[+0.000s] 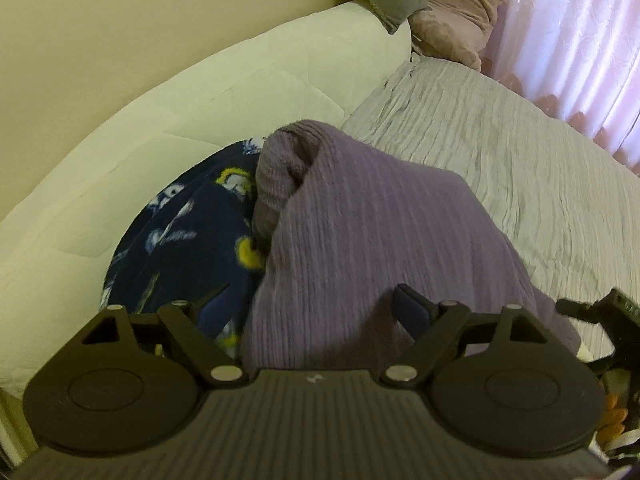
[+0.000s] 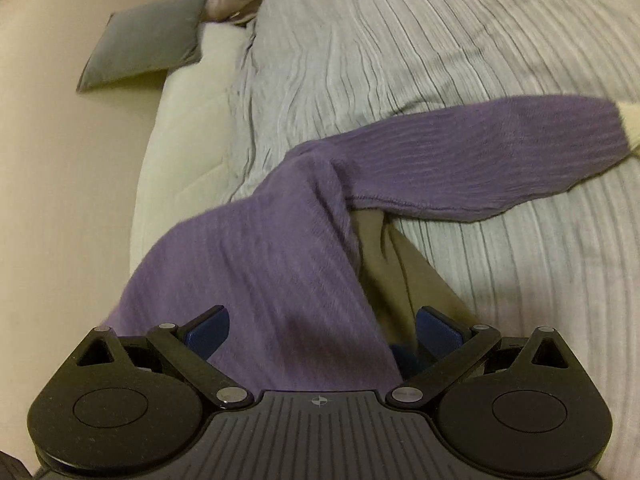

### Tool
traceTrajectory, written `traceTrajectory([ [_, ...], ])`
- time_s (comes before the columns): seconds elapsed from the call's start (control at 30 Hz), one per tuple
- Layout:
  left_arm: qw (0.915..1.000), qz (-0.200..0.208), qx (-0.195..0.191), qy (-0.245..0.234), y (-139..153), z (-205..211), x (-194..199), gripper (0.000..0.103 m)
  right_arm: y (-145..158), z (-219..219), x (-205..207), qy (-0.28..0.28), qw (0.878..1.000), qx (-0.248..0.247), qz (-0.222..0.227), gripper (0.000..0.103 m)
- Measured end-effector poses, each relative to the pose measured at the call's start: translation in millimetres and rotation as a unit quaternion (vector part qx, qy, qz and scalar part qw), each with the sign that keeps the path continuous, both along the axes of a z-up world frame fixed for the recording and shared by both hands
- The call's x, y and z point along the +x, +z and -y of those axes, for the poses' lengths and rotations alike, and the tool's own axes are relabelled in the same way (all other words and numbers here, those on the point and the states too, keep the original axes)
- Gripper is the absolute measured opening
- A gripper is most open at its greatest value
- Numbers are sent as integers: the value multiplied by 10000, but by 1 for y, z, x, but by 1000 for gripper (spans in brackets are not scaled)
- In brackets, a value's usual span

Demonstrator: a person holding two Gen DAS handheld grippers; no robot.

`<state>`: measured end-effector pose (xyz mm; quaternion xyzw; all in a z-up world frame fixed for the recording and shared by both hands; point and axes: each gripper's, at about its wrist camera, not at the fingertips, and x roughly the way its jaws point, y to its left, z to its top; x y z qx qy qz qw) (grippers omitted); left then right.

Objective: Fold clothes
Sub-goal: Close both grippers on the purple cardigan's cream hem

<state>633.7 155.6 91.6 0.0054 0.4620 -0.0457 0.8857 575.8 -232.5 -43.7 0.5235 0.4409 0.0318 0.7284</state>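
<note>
A purple ribbed sweater (image 1: pixel 360 240) lies on the bed, partly over a navy patterned fleece garment (image 1: pixel 188 240). My left gripper (image 1: pixel 316 312) stands wide open with the sweater's cloth draped between its fingers. In the right wrist view the sweater (image 2: pixel 272 264) stretches away, one sleeve (image 2: pixel 480 160) laid out to the right with a cream cuff (image 2: pixel 628 124). My right gripper (image 2: pixel 320 328) is open too, its blue pads (image 2: pixel 208 332) either side of the sweater's near edge. An olive garment (image 2: pixel 404 276) lies under the sweater.
A grey crinkled bedspread (image 1: pixel 500 152) covers the bed. A white quilted mattress edge (image 1: pixel 140 128) runs along the beige wall. A grey cushion (image 2: pixel 144 40) and a pink pillow (image 1: pixel 452 12) lie at the head. Pink curtains (image 1: pixel 572 28) hang on the right.
</note>
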Motion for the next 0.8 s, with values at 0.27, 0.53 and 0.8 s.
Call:
traceTrajectory([
  [0.27,9972,-135,-738,35,-20,-17,29,60,-41,-13,18,-71,9998,168,-25,81],
  [0.53,9894,7,-1451,-38,-16,-27,22,17,-10,-36,24,888,9919,-690,584,24],
  [0.8,9868,667,-1413,-421,34,-12,-6,14,65,-32,-10,729,9812,-908,1536,20],
])
